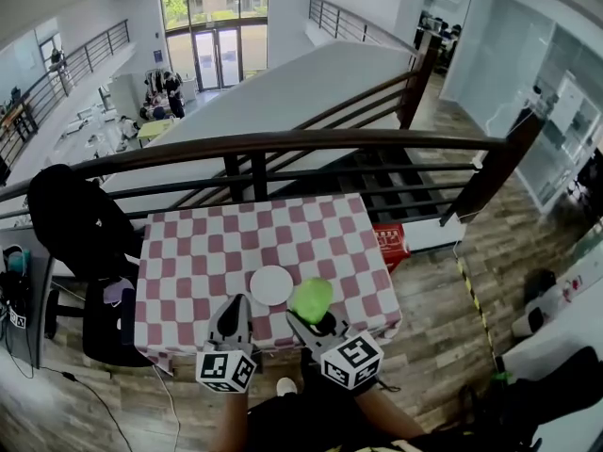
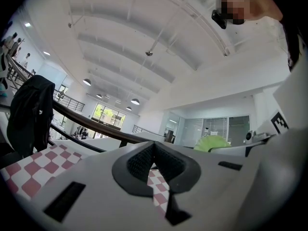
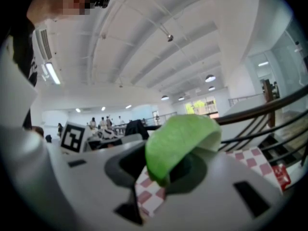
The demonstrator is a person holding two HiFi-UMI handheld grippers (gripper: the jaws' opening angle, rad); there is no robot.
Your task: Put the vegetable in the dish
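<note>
Holding the green leafy vegetable (image 1: pixel 311 298) clamped in my right gripper (image 1: pixel 315 324), I have the white dish (image 1: pixel 271 285) lying to my left of the leaf and a touch farther from me on the checkered tablecloth (image 1: pixel 188 252). In the head view the leaf's left edge sits just beside the dish's right rim, so I judge the coming move to be a short carry leftward and slightly forward, then a lowering. How high the leaf hangs over the cloth I cannot tell.

In the right gripper view the vegetable (image 3: pixel 180 138) pokes out past the jaw tips of the right gripper (image 3: pixel 161 170), its long axis running forward along the jaws, with the free end curling over to one side. That overhang should reach the dish first.

My left gripper (image 1: pixel 236 307) hovers at the near left of the dish. In its own view the left gripper (image 2: pixel 154 159) has its jaws pressed together with nothing between them. It is about as near the dish, but the right carries the load.
</note>
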